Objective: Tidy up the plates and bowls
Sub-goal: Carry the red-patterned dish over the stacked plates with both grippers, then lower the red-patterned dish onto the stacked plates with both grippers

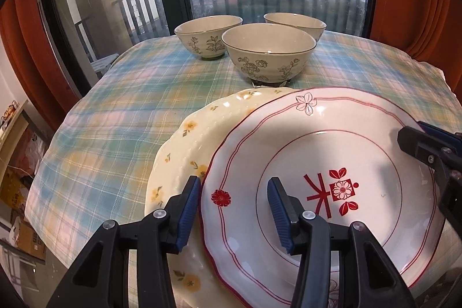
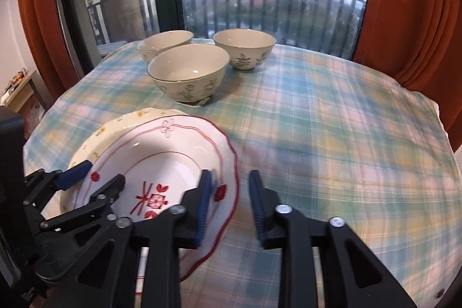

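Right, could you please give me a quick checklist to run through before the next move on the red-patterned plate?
1. Left gripper straddles the left rim of the red-patterned plate: ok.
2. Right gripper straddles its right rim: ok.
3. Pads pressing on the rim: not ok, gaps show at both grippers.
4. Plate centred on the yellow-flowered plate beneath: not ok, it is offset.
5. Three bowls stand apart from the plates: ok.

Yellow-flowered plate: mostly covered by red-trimmed plate, only a crescent from 9 to 12 o'clock exposed.
Third plate: sliver at 6 o'clock, pattern unreadable.
Far-right bowl: lower half hidden behind front bowl.
Tablecloth: motion-blurred in the right wrist view.
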A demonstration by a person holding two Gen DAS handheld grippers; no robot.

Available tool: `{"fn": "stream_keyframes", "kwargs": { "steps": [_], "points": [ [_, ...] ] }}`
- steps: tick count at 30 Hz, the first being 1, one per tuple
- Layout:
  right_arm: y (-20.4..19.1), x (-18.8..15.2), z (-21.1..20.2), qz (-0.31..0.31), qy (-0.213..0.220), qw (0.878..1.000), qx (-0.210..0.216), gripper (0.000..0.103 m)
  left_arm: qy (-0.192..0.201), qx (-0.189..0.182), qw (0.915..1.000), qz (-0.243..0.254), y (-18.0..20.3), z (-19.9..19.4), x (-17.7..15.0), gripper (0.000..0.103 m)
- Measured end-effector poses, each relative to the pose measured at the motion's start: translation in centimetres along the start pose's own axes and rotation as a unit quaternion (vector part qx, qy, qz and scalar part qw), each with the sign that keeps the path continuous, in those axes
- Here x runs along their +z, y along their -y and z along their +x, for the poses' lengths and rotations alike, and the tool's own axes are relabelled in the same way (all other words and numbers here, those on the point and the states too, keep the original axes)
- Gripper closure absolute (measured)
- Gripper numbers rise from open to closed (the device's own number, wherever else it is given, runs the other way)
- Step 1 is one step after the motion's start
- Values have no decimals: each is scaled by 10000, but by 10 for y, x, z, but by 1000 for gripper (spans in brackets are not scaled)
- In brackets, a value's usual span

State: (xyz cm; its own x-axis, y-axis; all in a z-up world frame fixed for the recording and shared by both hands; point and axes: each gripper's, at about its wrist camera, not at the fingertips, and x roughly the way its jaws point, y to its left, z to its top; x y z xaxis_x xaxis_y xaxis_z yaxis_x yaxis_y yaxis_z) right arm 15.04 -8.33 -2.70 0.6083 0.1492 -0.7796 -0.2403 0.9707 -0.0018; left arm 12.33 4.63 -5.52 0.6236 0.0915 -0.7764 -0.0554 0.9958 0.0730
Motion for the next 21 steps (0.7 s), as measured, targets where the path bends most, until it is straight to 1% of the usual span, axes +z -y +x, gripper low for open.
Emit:
{"fn": "stream_keyframes", "kwargs": {
  "steps": [2,4,11,17,21],
  "points": [
    [-6,-1,-1,-117,64,9998,-153,82,-22,-3,10000,-11,0,-1,0,54],
    [-6,1,0,-91,60,9998,-158,82,-64,61,10000,-9,1,-5,-1,54],
    [-10,4,7,-91,2,9995,-314,80,-123,-132,9997,-144,-8,-7,1,54],
    [-11,5,10,-59,-28,9996,-291,80,-108,-204,9993,-277,-13,-10,3,54],
    [-11,5,10,-38,-31,9997,-253,79,-77,-151,9995,-258,-14,-13,3,54]
  ]
}}
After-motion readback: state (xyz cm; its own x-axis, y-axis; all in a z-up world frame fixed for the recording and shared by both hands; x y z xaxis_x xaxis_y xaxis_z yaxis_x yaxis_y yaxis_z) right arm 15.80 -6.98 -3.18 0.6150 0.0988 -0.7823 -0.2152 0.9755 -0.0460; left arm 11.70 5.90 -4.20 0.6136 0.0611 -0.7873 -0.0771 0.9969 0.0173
